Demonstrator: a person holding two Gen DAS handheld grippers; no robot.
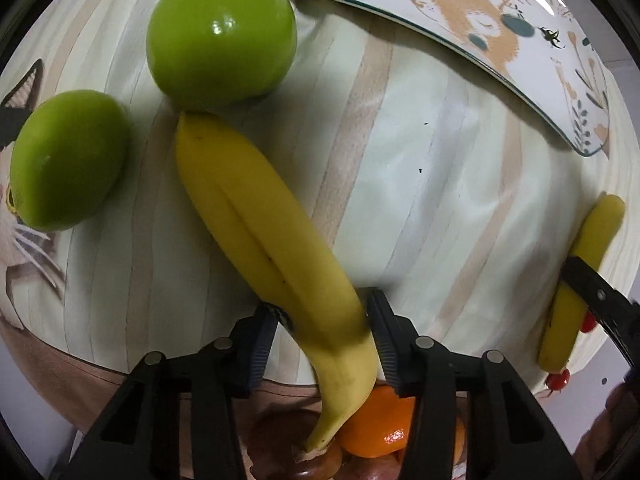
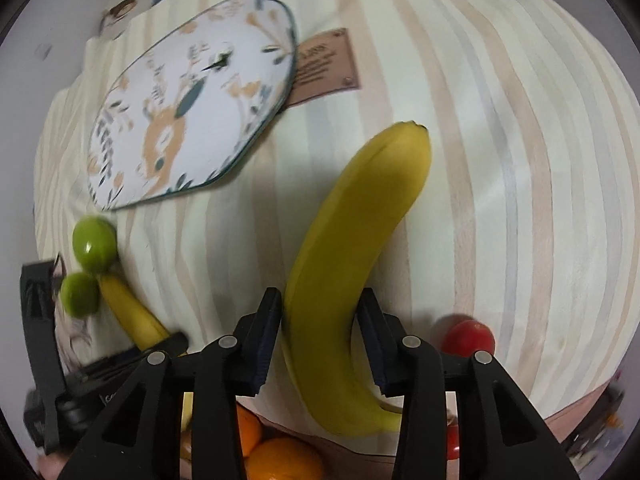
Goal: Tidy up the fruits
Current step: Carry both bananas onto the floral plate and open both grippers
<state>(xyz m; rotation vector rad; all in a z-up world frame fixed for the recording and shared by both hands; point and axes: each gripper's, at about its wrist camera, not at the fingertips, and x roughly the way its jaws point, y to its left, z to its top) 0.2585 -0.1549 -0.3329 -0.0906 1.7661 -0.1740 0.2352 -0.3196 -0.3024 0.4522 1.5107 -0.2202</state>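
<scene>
My left gripper [image 1: 322, 308] is shut on the stem half of a yellow banana [image 1: 256, 208], which lies on the striped cloth [image 1: 420, 200]. Its far tip touches a green round fruit [image 1: 220, 32]. A second green fruit [image 1: 68, 160] sits to the left. In the right wrist view my right gripper [image 2: 320, 298], pointing down, is shut on another banana [image 2: 360, 220], both pads against its sides. That other banana [image 1: 580, 280] also appears at the right edge of the left wrist view. A decorated white plate [image 2: 192, 100] lies beyond both bananas.
An orange [image 1: 380, 424] lies just below the cloth's near edge, and another orange [image 2: 284, 460] shows in the right wrist view. A red cherry tomato [image 2: 468, 338] sits right of the right gripper. A brown leather label [image 2: 328, 64] lies beside the plate.
</scene>
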